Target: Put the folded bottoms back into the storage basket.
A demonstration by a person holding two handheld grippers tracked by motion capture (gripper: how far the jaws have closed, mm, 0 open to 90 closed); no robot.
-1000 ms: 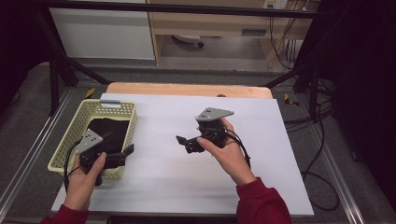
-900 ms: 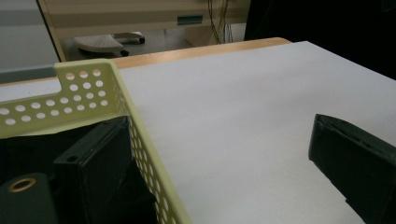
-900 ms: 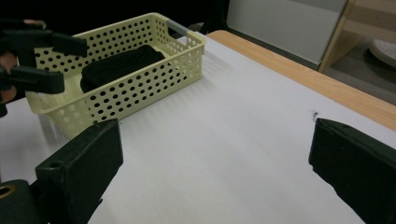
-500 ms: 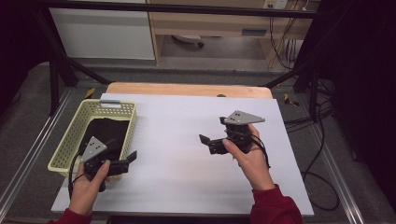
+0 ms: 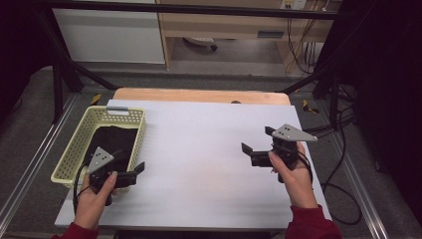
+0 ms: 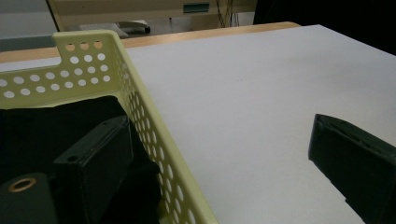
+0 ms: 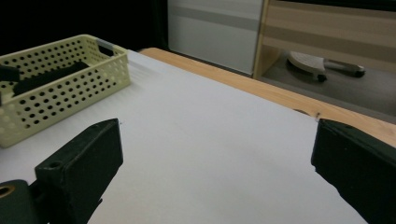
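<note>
Baskets: we count one, a pale yellow perforated basket [image 5: 130,130] at the left edge of the white table [image 5: 199,169]
Dark cloth: we count one black cloth [image 5: 113,142] lying inside the basket, covering its floor
Grippers: we count two, one in each hand
Left gripper [image 5: 133,172]: we hold it at the basket's near right corner; its jaws stand wide apart with nothing between them, so it is released
Left gripper, own view: one jaw hangs inside the basket just above the black cloth, the other over bare table, so the pair straddles the basket's right wall [image 6: 154,135]; we cannot tell whether the inner jaw touches the cloth
Right gripper [image 5: 255,143]: we hold it over the right part of the table, well apart from the basket; jaws spread wide, empty, released
Right gripper, own view: both jaws frame bare white tabletop, with the basket [image 7: 70,88] far off to the left and the cloth [image 7: 49,74] visible inside it
Hands: we count two, left hand [image 5: 94,196] and right hand [image 5: 294,174], each wrapped round its gripper's handle
</note>
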